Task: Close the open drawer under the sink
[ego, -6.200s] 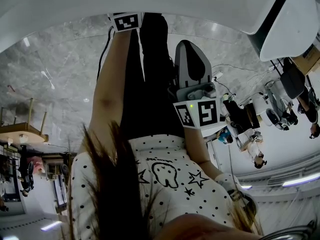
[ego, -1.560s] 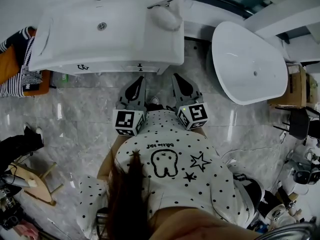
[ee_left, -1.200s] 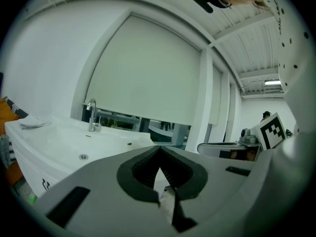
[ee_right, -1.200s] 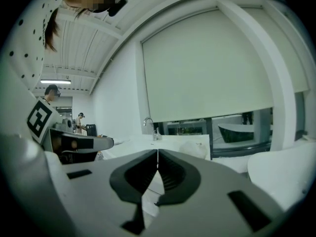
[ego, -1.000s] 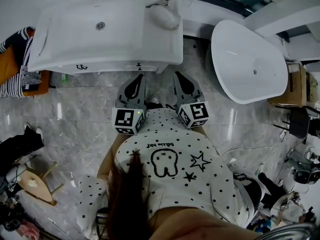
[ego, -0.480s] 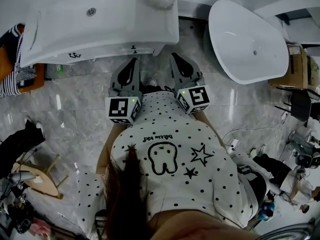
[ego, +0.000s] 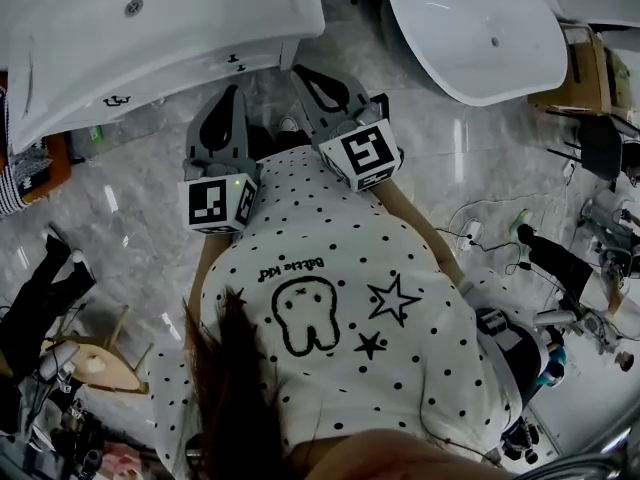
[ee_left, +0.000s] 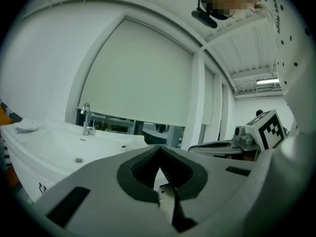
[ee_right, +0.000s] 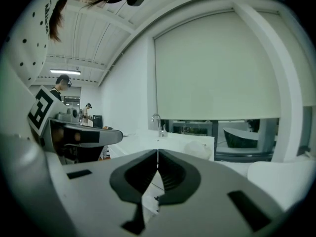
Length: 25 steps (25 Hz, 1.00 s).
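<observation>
The white sink (ego: 150,18) fills the head view's top left. Under its rim runs a white drawer front (ego: 170,78) with two small dark handles; I cannot tell how far out it stands. My left gripper (ego: 233,90) is shut and empty, held level in front of the person's dotted shirt, its tip a short way from the drawer front. Beside it, my right gripper (ego: 299,69) is also shut and empty, near the sink's right corner. The left gripper view shows its closed jaws (ee_left: 159,148) before the basin (ee_left: 74,149) and faucet (ee_left: 86,117). Closed right jaws (ee_right: 157,152) face the faucet (ee_right: 158,122).
A white bathtub (ego: 470,33) stands to the right of the sink. A wooden stool (ego: 95,353) and someone's dark legs (ego: 40,288) are at the left, cables (ego: 480,233) and a cardboard box (ego: 585,68) at the right. Grey marble floor (ego: 140,218) lies all round.
Sink and tub have slid toward the top of the head view. Both grippers stay shut in front of the torso; the right one has shifted slightly sideways and rolled.
</observation>
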Each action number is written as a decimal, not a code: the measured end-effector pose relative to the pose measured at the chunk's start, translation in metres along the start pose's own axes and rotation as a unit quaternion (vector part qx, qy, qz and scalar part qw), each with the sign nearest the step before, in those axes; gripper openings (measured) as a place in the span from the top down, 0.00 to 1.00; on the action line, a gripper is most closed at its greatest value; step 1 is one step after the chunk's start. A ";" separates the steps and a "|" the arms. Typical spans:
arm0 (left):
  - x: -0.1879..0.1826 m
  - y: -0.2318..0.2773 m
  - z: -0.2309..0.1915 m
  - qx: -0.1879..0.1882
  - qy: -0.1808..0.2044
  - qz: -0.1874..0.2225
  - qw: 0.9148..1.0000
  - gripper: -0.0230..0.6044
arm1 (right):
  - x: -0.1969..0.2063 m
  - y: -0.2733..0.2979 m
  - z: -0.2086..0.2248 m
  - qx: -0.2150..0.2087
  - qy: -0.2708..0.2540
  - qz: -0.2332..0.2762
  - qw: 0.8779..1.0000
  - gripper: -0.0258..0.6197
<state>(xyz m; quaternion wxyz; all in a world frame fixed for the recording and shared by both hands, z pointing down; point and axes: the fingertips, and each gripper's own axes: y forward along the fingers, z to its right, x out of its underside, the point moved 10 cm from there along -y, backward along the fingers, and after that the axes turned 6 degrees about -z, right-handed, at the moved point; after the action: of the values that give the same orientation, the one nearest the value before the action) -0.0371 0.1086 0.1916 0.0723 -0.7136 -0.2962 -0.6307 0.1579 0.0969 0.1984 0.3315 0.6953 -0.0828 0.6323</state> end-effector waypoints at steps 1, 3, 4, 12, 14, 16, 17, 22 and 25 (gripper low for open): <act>0.000 0.000 0.001 0.001 0.000 -0.001 1.000 0.96 | 0.000 0.000 0.000 0.000 -0.002 -0.001 1.000 0.94; 0.001 0.001 0.001 0.001 -0.001 -0.005 1.000 0.96 | 0.000 0.000 0.000 -0.002 -0.004 0.000 1.000 0.94; 0.000 0.002 0.001 -0.001 -0.002 -0.007 1.000 0.96 | -0.001 0.001 0.000 -0.003 -0.004 0.001 1.000 0.94; -0.002 -0.001 -0.003 -0.014 -0.002 -0.004 1.000 0.96 | -0.002 0.002 -0.002 -0.007 0.002 0.004 1.000 0.94; -0.003 -0.002 -0.003 -0.015 -0.002 -0.002 1.000 0.96 | -0.002 0.002 -0.001 -0.005 0.003 0.003 1.000 0.94; -0.003 -0.001 -0.004 -0.016 -0.001 0.001 1.000 0.96 | -0.003 0.003 -0.001 -0.005 0.001 0.003 1.000 0.94; -0.003 -0.001 -0.004 -0.016 -0.002 0.002 1.000 0.96 | -0.003 0.003 -0.001 -0.005 0.000 0.003 1.000 0.94; -0.004 0.000 -0.004 -0.015 -0.003 0.006 1.000 0.96 | -0.004 0.003 -0.001 -0.004 -0.005 0.002 1.000 0.94; -0.005 0.000 -0.005 -0.016 -0.006 0.007 1.000 0.96 | -0.005 0.003 0.000 -0.003 -0.004 0.002 1.000 0.94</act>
<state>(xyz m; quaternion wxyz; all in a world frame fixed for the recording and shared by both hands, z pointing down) -0.0410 0.1047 0.1881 0.0632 -0.7202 -0.2815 -0.6310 0.1555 0.0929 0.1954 0.3317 0.6968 -0.0876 0.6300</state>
